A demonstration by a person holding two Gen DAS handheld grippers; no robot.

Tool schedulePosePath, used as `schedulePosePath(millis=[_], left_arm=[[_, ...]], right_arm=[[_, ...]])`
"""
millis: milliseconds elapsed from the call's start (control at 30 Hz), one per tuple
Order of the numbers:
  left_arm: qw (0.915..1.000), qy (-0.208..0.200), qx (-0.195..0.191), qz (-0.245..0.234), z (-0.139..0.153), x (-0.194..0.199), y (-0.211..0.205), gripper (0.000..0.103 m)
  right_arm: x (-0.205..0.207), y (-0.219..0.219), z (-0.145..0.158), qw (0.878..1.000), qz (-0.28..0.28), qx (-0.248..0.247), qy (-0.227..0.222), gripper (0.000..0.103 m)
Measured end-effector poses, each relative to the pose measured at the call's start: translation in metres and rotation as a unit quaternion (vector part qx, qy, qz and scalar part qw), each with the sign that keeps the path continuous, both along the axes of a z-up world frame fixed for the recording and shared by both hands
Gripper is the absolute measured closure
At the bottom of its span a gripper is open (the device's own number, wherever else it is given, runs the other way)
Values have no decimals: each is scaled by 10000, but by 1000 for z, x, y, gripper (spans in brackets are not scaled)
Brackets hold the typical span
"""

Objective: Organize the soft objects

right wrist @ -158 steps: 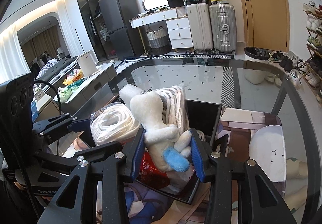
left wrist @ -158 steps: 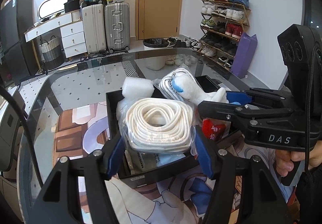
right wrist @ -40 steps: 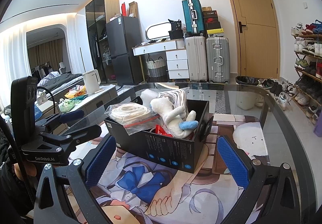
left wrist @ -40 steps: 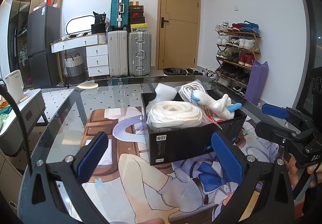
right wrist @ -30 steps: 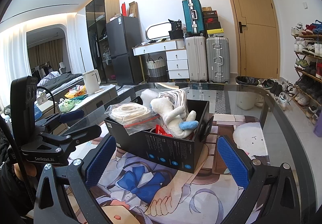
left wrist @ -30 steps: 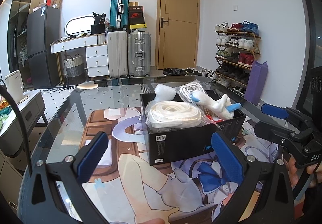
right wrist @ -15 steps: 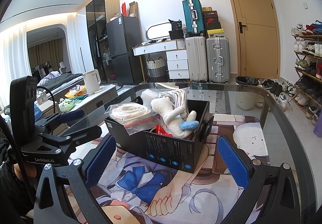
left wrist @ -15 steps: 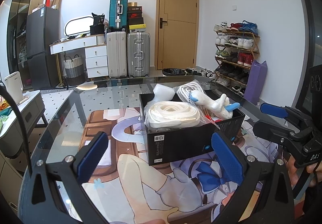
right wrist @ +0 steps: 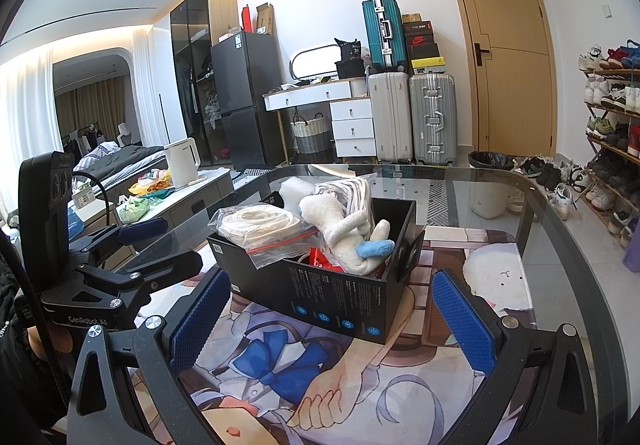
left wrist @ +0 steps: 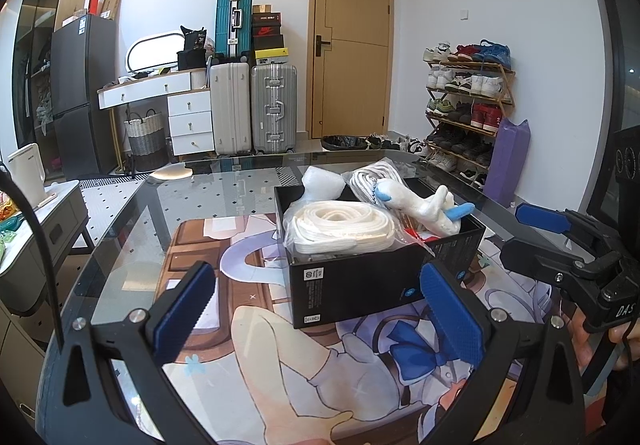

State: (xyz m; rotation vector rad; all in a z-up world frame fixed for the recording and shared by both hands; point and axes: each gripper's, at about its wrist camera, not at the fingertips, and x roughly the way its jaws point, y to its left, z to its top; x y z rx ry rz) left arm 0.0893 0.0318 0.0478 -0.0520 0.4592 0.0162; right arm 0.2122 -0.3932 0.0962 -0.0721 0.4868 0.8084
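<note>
- Glass-topped bench (left wrist: 132,213) with a printed cartoon mat (left wrist: 280,357) under the work; suitcases, a door and a shoe rack stand well behind it.
- Black box (left wrist: 360,285) sits on the mat near the middle of the bench, open at the top, and it holds all the soft things I can see, so the sorting looks finished or close to it.
- Bagged coil of white rope (left wrist: 340,227) lies on top at the box's left end, bulging above the rim because the box is full beneath it; its clear bag hangs a little over the edge in the right wrist view (right wrist: 260,229).
- White plush toy (left wrist: 420,205) with blue tips lies across the right half, propped on a red packet (right wrist: 324,259) and leaning on a striped folded cloth (right wrist: 352,189); a piece of white foam wrap (left wrist: 322,181) is tucked at the far end.
- Left gripper (left wrist: 316,309) is held back from the box, spread wide and empty, the box showing between its blue pads (left wrist: 452,313).
- Right gripper (right wrist: 332,319) is likewise spread wide with nothing in it, well short of the box; both seem parked clear so nothing in the heap gets nudged.
- Overfull stacking is the risk: the rope bag could slide off if the box is bumped.
</note>
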Motion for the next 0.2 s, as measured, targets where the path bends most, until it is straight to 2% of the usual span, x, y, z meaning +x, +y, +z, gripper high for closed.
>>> schedulePosePath(millis=[200], left_arm=[[10000,-3,-11,-21,1,0,-2,0]], right_arm=[[0,0,0,10000,0,1,-1,0]])
